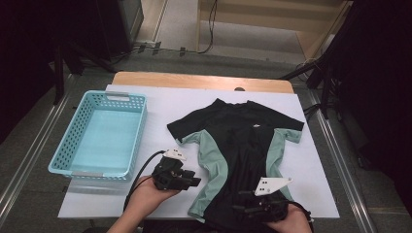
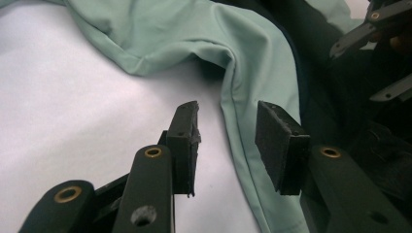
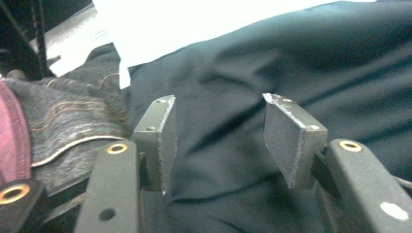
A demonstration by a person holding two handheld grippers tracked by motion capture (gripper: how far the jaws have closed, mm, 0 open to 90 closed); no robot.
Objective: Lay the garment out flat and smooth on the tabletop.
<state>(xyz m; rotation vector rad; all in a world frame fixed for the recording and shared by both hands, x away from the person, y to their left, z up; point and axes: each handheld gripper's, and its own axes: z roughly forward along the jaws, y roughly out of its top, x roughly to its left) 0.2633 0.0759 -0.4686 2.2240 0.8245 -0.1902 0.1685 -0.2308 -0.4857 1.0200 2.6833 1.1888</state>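
White table [image 1: 311,194] | shirt [image 1: 243,145] logo unreadable | left gripper [image 2: 227,141], right gripper [image 3: 218,141] jaws apart

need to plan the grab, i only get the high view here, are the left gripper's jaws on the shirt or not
Observer: No. The left gripper is open; its pads are apart, with the shirt's mint side hem lying between them, unpinched.
Operator: and the right one
Observer: The right gripper is open too, over black fabric, gripping nothing.
Operator: anything beside it
Observer: Grey jeans at that view's left.
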